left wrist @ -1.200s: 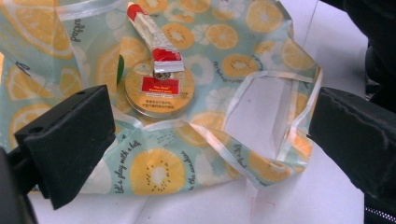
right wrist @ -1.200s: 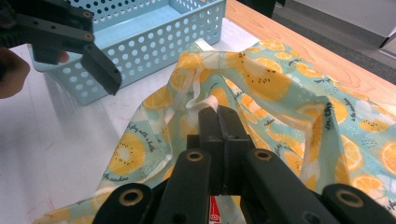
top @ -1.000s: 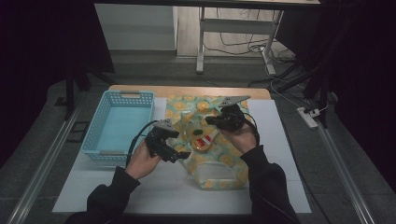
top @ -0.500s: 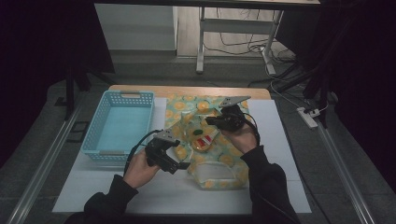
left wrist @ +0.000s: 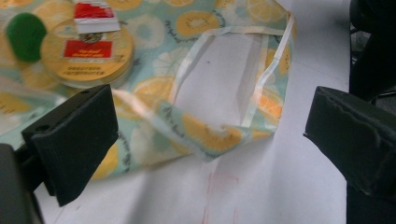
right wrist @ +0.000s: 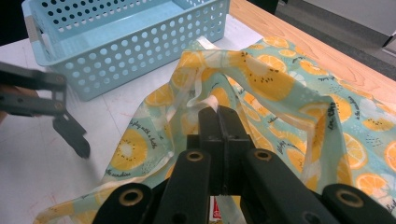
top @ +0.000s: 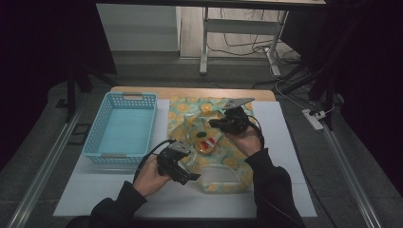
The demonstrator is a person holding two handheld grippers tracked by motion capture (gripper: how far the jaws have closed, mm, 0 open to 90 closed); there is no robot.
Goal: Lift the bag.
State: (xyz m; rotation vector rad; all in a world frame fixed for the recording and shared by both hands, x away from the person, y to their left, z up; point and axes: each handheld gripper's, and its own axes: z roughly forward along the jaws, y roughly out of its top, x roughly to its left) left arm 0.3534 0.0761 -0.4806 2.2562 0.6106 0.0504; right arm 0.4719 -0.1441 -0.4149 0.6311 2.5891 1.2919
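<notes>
Fruit-print bag (right wrist: 280, 88) — pinched in the right hand-held gripper (right wrist: 219, 116), lifted.

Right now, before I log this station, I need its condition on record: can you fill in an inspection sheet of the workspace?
Surface: white table top, wooden strip behind.
Job's things: fruit-print cloth bag; round yellow tin and green piece lie on it.
Clutter: empty light-blue perforated plastic basket.
Grippers: left hand-held gripper open near the bag's handles; right hand-held gripper shut on bag fabric.
Cables: black cable trails from left gripper.
Surroundings: dark floor, floor cables, white power strip.

Light blue perforated basket (top: 120, 130) left on white mat (top: 285, 142), wooden table edge (top: 190, 92) beyond
</notes>
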